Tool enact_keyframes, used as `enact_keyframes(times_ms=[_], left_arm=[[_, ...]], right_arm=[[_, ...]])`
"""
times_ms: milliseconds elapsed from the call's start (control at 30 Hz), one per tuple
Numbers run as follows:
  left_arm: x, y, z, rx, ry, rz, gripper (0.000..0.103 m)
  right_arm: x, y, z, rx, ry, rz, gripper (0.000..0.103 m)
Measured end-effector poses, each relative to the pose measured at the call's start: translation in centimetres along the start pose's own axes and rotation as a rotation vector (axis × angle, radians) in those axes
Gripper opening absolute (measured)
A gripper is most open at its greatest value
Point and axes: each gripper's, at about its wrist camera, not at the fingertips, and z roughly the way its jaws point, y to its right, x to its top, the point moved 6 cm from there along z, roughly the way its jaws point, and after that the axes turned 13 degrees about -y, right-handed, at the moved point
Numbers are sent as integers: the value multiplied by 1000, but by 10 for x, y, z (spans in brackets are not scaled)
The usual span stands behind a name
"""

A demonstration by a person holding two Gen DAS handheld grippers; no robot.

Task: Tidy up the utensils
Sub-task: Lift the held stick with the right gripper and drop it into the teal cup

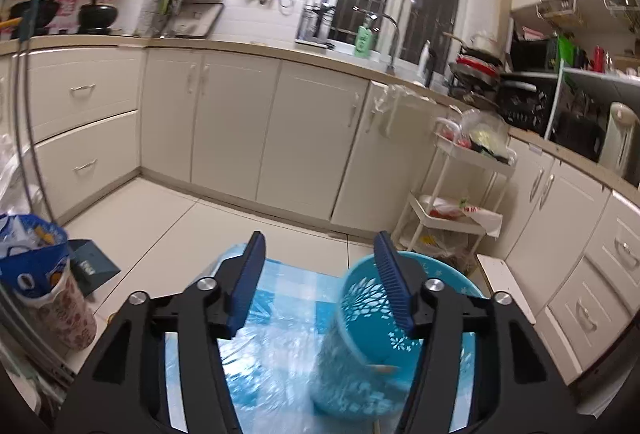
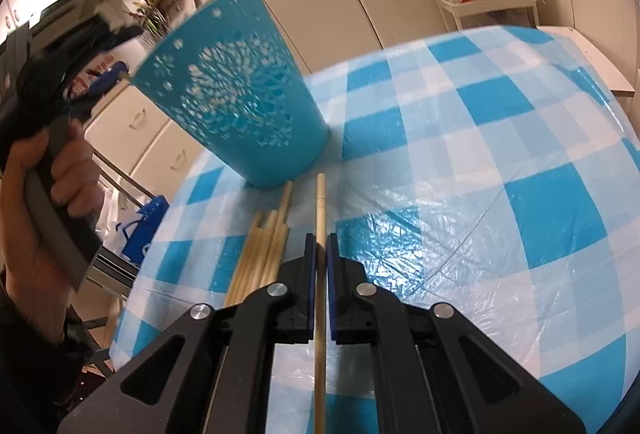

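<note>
**Wooden chopstick clamped beside the blue basket**

Turquoise plastic, pierced with a flower cut-out pattern, forms the tall round basket (image 2: 236, 101) that serves as the landmark here; it stands on a table covered by a blue-and-white checked plastic cloth (image 2: 500, 169). In the right wrist view the basket leans to the left, though the fisheye lens may account for that.

Just in front of the basket's base, the right gripper (image 2: 320, 246) has its blue pads pressed tight against a single pale wooden chopstick (image 2: 321, 201), whose tip points toward the basket and stops a little short of it. Beside that chopstick, to its left and also near the basket's foot, lies a loose bundle of similar wooden chopsticks (image 2: 264, 246) on the cloth.

To the left of the basket, a person's hand (image 2: 52, 169) grips the handle of the left gripper (image 1: 320, 274). Its blue ribbed fingers (image 1: 250, 280) stand well apart with nothing between them; the right-hand finger overlaps the basket's rim in the left wrist view, and whether it touches cannot be told.
</note>
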Motion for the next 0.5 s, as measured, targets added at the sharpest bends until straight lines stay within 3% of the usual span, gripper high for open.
enact_keyframes(times_ms=[233,500], left_arm=[[-33,-46,-44,19,-11,-67,64],[-91,-89,-48,41,-138,-137,67]], right_arm=[[3,-12,-24,49,75,-16,6],[55,-58,-93,124,267,-91,6]])
